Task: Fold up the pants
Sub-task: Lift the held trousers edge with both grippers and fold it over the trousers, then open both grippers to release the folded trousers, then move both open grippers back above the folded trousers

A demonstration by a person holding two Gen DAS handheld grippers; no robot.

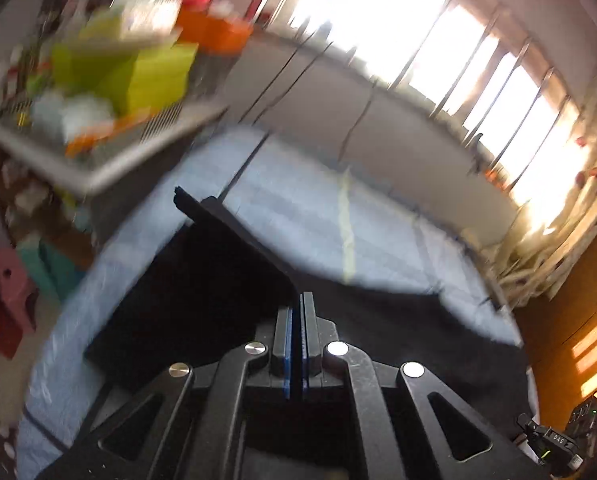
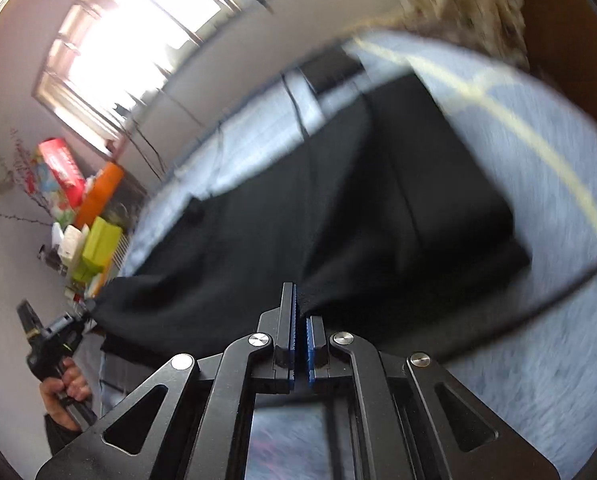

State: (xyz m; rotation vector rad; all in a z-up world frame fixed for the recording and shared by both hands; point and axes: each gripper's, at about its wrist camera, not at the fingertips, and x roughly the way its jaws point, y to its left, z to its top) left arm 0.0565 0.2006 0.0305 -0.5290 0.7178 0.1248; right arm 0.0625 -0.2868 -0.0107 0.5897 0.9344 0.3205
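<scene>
Black pants (image 2: 338,208) lie across a light blue bed sheet (image 2: 538,320), one end lifted off it. My right gripper (image 2: 301,304) is shut on a raised edge of the pants. My left gripper (image 1: 300,304) is shut on another edge of the pants (image 1: 202,296), which hang dark below it. In the right wrist view the left gripper (image 2: 88,305) shows at the far left, held by a hand, pinching the other corner of the same lifted edge. Both views are blurred by motion.
A shelf with green, orange and red boxes (image 1: 138,64) stands at the bed's left. A bright barred window (image 1: 438,40) is behind the bed. A black cable (image 2: 538,300) crosses the sheet. A wooden door (image 1: 578,340) is at the right.
</scene>
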